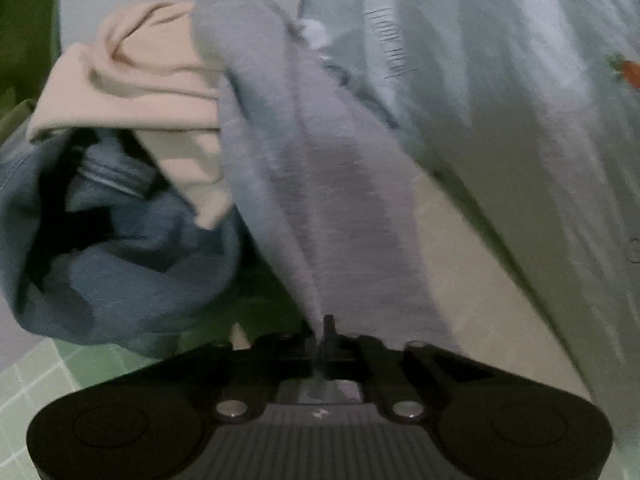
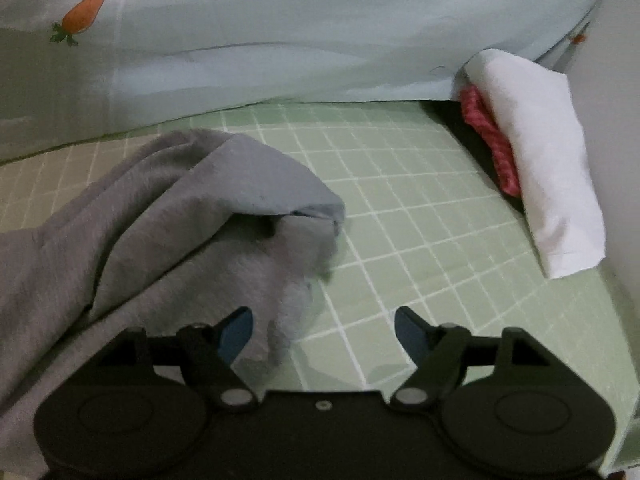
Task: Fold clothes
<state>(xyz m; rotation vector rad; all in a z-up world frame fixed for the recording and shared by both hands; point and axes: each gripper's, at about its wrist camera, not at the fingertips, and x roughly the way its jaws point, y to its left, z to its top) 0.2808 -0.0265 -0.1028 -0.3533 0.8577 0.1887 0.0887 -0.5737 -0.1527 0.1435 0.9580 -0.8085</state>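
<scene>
- The grey garment [image 1: 320,200] hung up and away from the left gripper [image 1: 326,332], whose fingers were pinched together on a fold of its cloth.
- In the right wrist view the same grey garment [image 2: 160,216] lay crumpled on the green checked sheet [image 2: 420,220].
- The right gripper [image 2: 324,332] stood wide apart, holding nothing; its left blue pad [image 2: 238,334] sat just beside the grey cloth.
- A beige garment [image 1: 136,92] and a blue garment [image 1: 132,248] lay heaped beside the grey one.
- A white folded cloth [image 2: 548,160] covered a red item [image 2: 490,136] at the sheet's far right.
- The pale blue quilt [image 2: 300,32] bore a carrot print [image 2: 86,12]; its dark lettering [image 1: 390,40] was too blurred to read.
</scene>
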